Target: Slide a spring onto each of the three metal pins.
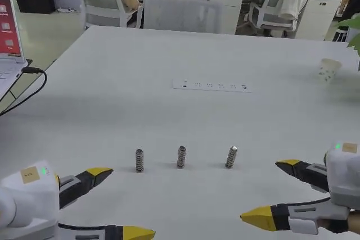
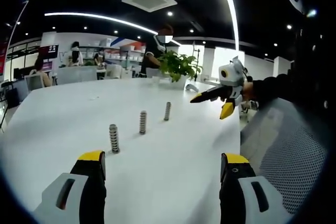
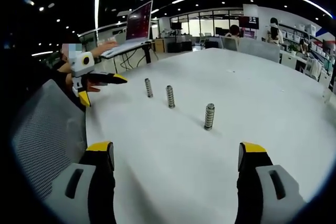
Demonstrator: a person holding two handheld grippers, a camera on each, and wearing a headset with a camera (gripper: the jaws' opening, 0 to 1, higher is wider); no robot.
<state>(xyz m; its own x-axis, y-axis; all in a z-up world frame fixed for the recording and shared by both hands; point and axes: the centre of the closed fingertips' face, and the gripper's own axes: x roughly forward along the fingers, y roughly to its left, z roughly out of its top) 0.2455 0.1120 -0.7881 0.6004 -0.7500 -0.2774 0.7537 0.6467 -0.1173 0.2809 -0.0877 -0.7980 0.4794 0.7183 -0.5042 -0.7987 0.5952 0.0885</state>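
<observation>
Three short coiled springs stand in a row on the white table [image 1: 169, 111], each around a small upright pin: the left spring [image 1: 139, 160], the middle spring [image 1: 181, 157] and the right spring [image 1: 231, 157], which leans slightly. My left gripper [image 1: 119, 202] is near the front edge, left of the row, open and holding nothing. On the other side my right gripper [image 1: 264, 190] is open too. The left gripper view has the springs [image 2: 142, 121] ahead of the left gripper [image 2: 163, 157], with the right gripper [image 2: 210, 106] beyond. The right gripper [image 3: 176, 147] faces the springs [image 3: 170, 96] and the left gripper [image 3: 104, 90].
A flush power strip [image 1: 209, 86] lies mid-table. A paper cup [image 1: 329, 69] stands far right. A laptop [image 1: 8, 37] with a black cable [image 1: 28, 91] sits at the left edge. Grey chairs [image 1: 180, 15] line the far side, and a potted plant [image 2: 178, 65] stands beyond.
</observation>
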